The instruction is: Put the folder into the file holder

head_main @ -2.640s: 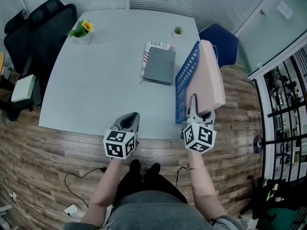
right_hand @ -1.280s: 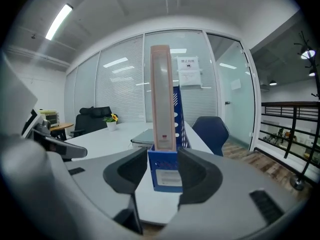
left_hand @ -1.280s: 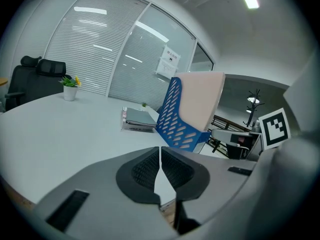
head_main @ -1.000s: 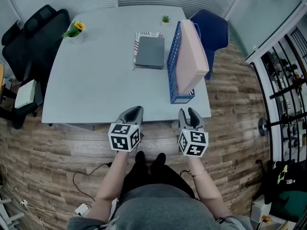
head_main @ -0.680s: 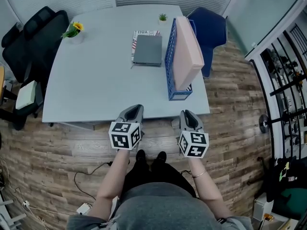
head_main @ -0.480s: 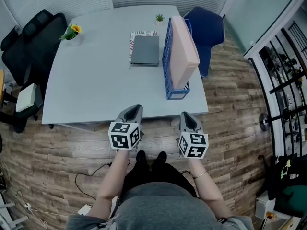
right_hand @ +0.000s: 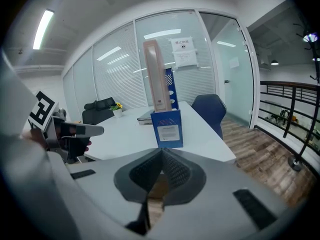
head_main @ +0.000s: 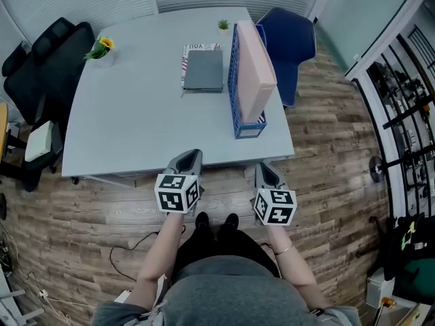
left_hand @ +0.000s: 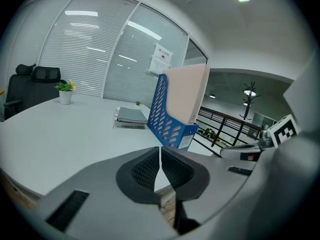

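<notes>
The pink folder [head_main: 255, 70] stands upright inside the blue file holder [head_main: 234, 90] at the table's right side; the left gripper view shows the folder [left_hand: 186, 94] in the holder [left_hand: 167, 121], and so does the right gripper view, folder [right_hand: 154, 74] above holder [right_hand: 168, 126]. My left gripper [head_main: 188, 160] and right gripper [head_main: 266, 171] hang side by side just off the table's near edge, well short of the holder. Both are shut with nothing between the jaws.
A grey notebook [head_main: 204, 70] lies on a magazine left of the holder on the white table [head_main: 129, 121]. A small plant [head_main: 223, 25] and a potted yellow flower [head_main: 100, 47] stand at the back. Black office chair [head_main: 41, 46] at left, blue chair [head_main: 289, 39] behind right.
The right gripper let go of the folder, drew back from the holder to the table's near edge, and its jaws closed. The left gripper stayed put; the head view shifted slightly.
</notes>
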Available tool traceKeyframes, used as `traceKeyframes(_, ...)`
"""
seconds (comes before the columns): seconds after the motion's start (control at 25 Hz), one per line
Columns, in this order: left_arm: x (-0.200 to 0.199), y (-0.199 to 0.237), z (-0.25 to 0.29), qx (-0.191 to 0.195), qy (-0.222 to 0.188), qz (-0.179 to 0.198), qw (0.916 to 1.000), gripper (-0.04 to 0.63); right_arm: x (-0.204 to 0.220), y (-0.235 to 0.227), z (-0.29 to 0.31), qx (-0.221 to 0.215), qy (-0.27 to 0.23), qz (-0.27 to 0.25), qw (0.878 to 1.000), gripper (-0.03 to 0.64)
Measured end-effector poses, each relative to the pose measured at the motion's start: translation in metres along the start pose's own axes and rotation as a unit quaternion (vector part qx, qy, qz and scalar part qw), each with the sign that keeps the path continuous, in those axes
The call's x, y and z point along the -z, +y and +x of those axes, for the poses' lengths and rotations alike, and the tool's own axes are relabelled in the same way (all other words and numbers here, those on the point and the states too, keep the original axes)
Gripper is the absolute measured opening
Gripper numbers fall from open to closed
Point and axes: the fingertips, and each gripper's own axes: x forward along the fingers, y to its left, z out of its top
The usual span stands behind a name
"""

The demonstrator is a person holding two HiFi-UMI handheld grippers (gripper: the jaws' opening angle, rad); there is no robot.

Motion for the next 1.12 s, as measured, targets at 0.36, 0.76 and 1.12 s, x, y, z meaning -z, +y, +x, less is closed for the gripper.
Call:
traceKeyframes(0.36,0.0005,-0.0048,-0.0035,0.001,-0.002,-0.001,1.0,0.031,0.0021,-0.0015,-0.0047,-0.001,0.005,-0.003,1.0,0.003)
traceKeyframes(0.76,0.0009,-0.0033,-0.0054,-0.001,-0.002,-0.005,1.0,0.031,-0.0037,-0.0034,-0.0072,0.006,0.003,-0.007,1.0,0.003)
traceKeyframes(1.12,0.0087,0.0005,-0.0106,-0.004,0.001,-0.011,0.9999,0.031,-0.0047,0.0022,-0.005,0.002,0.006,-0.021,1.0,0.003)
